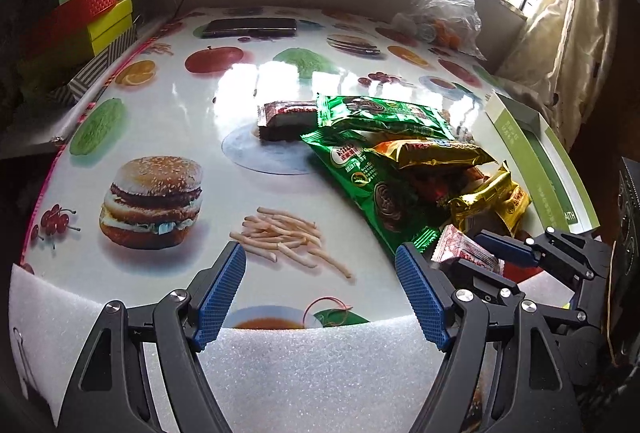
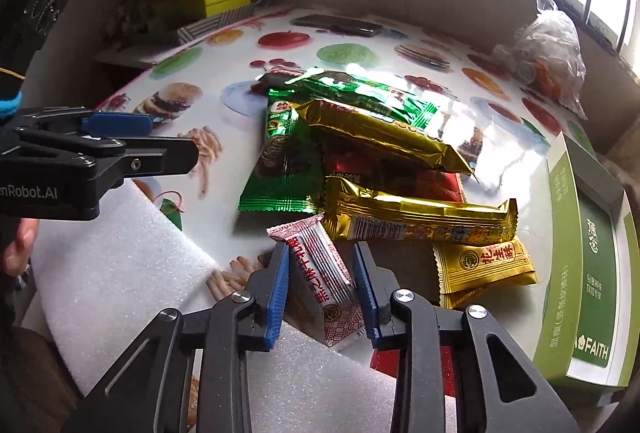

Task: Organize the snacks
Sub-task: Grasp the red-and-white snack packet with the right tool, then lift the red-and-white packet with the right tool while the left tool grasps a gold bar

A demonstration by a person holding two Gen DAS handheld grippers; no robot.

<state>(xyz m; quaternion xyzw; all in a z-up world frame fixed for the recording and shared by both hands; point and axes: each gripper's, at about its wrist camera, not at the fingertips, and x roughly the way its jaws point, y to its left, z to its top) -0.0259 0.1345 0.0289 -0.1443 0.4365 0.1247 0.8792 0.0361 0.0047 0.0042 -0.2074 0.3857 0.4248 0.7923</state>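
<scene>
Your right gripper (image 2: pixel 322 287) sits at the bottom centre of the right wrist view with its blue pads drawn in on either side of a white-and-red snack bar (image 2: pixel 324 285), which runs lengthwise between them; the pads look to be pressing its wrapper, so you are pinching that bar. The bar lies at the near edge of the snack pile in the middle of the frame: just above it a long gold packet (image 2: pixel 420 217) stretches to the right, a small yellow packet (image 2: pixel 486 265) lies at lower right of that, a second gold packet (image 2: pixel 380 141) crosses higher up, and green foil packets (image 2: pixel 280 169) spread to the left and behind. All of this rests on the desk (image 2: pixel 224 81), whose glossy cover is printed with burgers, fries and fruit, with a sheet of white foam (image 2: pixel 120 273) over its near edge at lower left. A green-and-white box (image 2: pixel 576 273) stands open at the right edge of the frame. Your left gripper (image 1: pixel 320 293) fills the bottom of the left wrist view with its jaws spread wide and nothing between them, hanging over the printed fries and the foam edge; the same pile sits to its right in that frame. At upper left, stacked coloured boxes (image 1: pixel 96 17) sit beyond the desk, and a clear plastic bag (image 1: pixel 444 13) rests at upper right.
</scene>
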